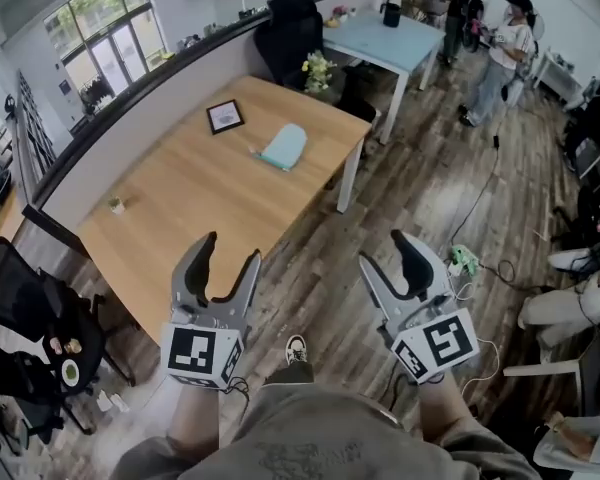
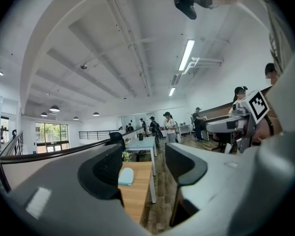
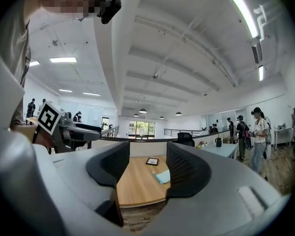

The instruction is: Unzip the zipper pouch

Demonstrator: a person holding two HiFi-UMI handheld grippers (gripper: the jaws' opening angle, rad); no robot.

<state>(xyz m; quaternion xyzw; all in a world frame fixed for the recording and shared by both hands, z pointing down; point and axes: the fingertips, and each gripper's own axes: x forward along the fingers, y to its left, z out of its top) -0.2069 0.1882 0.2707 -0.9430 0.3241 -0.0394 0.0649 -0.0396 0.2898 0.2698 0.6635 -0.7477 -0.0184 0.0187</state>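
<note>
Plainly, neither claw is on anything yet: the left gripper has its jaws spread wide with only air between them, and the right gripper is just as wide and just as empty, each gripper view looking out through the gap. Both hang over the floor, short of the near end of the wooden table, which reads as a ready stance rather than work in hand; open jaws suit a job that likely wants one claw pinning the fabric and the other taking the zip pull. The zipper pouch, pale blue and lying flat, sits toward the far end of the table, close to its right-hand edge, well apart from both claws; its zip is too small to make out. A picture frame lies on the table just beyond the pouch, and a small pot stands near the table's wall-side edge, so the long stretch of top leading up to the pouch is bare. Off the table's right-hand edge the wood floor is open, giving walking room alongside the pouch.
</note>
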